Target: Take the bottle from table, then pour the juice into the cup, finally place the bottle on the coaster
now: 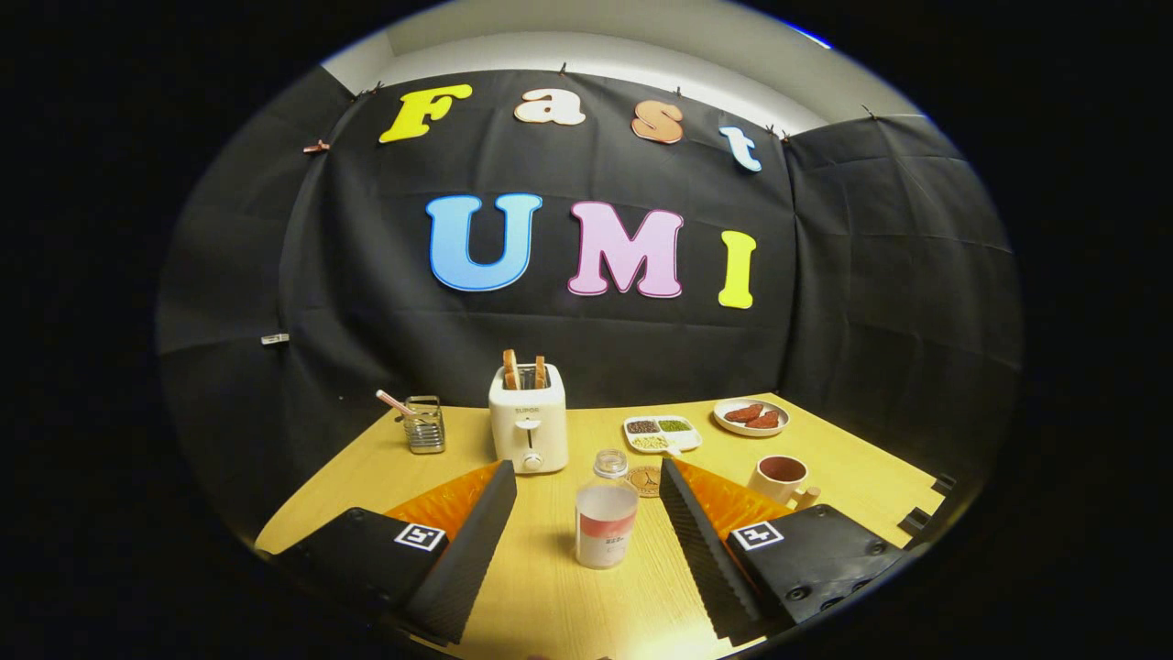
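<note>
The bottle (605, 522) is standing upright on the wooden table, a translucent whitish one with a red-and-white label, sitting between the fingers without touching either. The round brown coaster (645, 479) is lying flat just behind it. The cup (781, 478), cream with a dark inside, is sitting upright off to the right.
</note>
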